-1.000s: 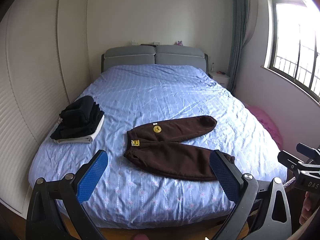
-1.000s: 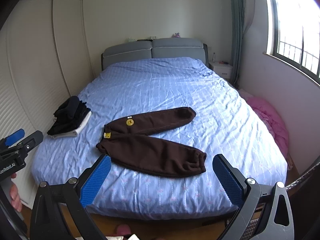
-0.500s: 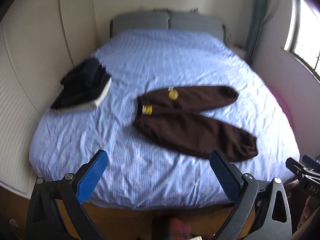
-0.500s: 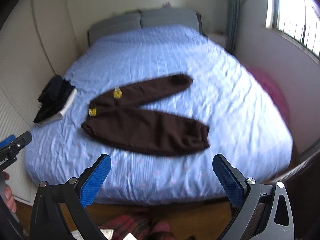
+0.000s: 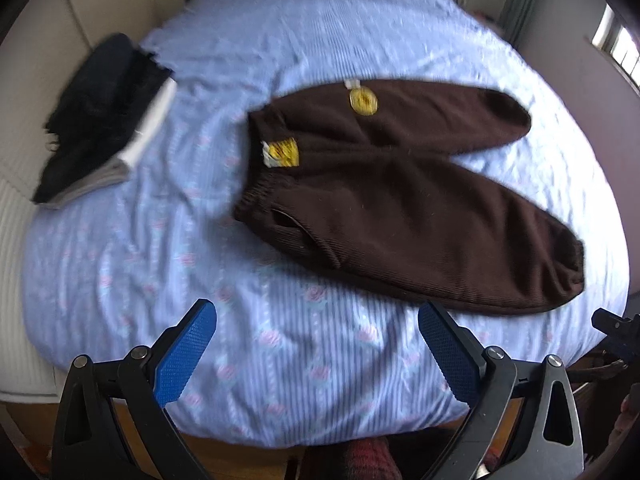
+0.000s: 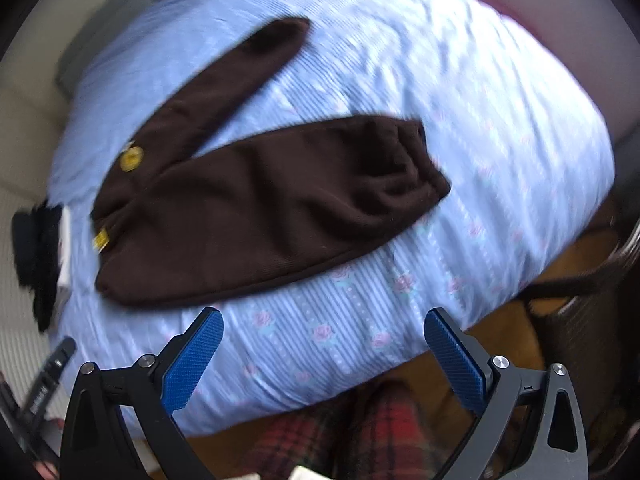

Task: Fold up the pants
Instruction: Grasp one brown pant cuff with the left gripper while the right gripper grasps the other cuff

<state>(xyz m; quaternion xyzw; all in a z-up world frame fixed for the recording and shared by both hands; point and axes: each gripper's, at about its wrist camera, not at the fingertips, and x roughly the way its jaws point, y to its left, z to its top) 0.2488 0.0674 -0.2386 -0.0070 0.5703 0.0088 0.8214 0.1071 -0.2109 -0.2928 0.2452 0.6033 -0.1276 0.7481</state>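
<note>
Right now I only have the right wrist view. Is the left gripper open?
Observer: Yes. The left gripper is open and empty, short of the pants.
Operator: Which end is it facing?
Observer: The waistband end, more or less. The elastic is bunched, and a pocket opening gapes next to it.
Operator: Anything else on that side?
Observer: A stack of dark clothes sits on a white folded piece, apart from the pants, near the bed's left edge.

bed: blue striped sheet (image 5: 280,360) | folded dark clothes pile (image 5: 100,116) | wooden floor (image 6: 500,320)
</note>
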